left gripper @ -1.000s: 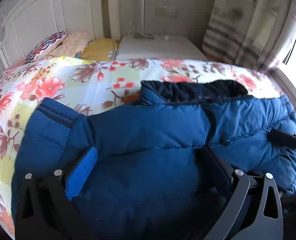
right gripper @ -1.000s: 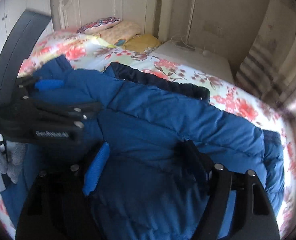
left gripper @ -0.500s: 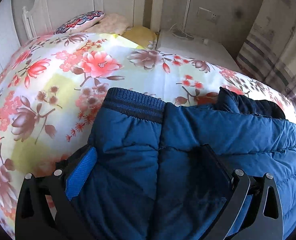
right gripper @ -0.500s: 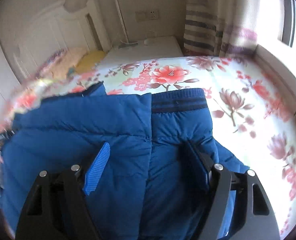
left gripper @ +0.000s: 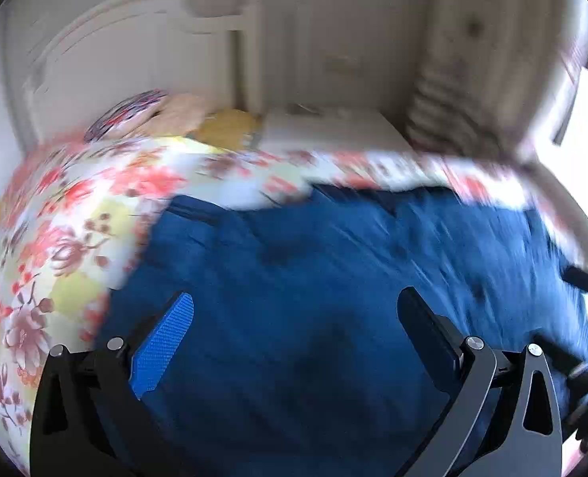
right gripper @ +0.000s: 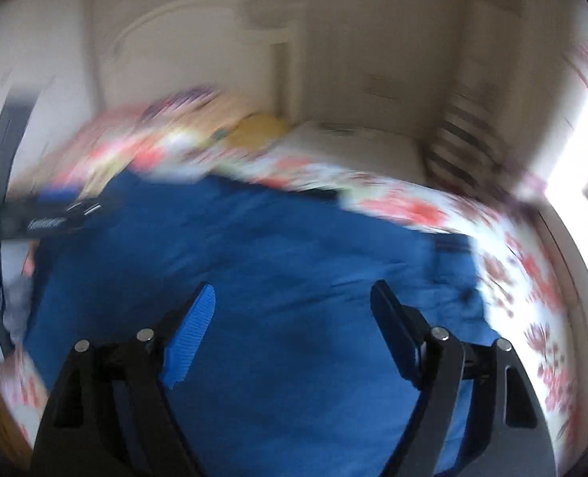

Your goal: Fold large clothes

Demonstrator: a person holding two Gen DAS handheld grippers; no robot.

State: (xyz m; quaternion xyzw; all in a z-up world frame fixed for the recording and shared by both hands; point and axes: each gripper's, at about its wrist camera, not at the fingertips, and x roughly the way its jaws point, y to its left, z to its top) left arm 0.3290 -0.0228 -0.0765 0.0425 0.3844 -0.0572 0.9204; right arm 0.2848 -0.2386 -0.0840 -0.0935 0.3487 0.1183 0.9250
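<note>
The blue padded jacket (left gripper: 333, 298) lies spread on the floral bed cover (left gripper: 75, 238), beneath and beyond both the left gripper (left gripper: 294, 314) and right gripper (right gripper: 294, 306), whose jaws stand wide apart, the right's having just been opening, gripping nothing.

Both views are blurred by motion, so we cannot read the seams of the blue jacket (left gripper: 333, 278) or the flowers on the bedsheet (left gripper: 67, 238). The near hem of the jacket is cut off by the bottom edge. The pillows (left gripper: 182, 111) at the far headboard are only smeared colours.
</note>
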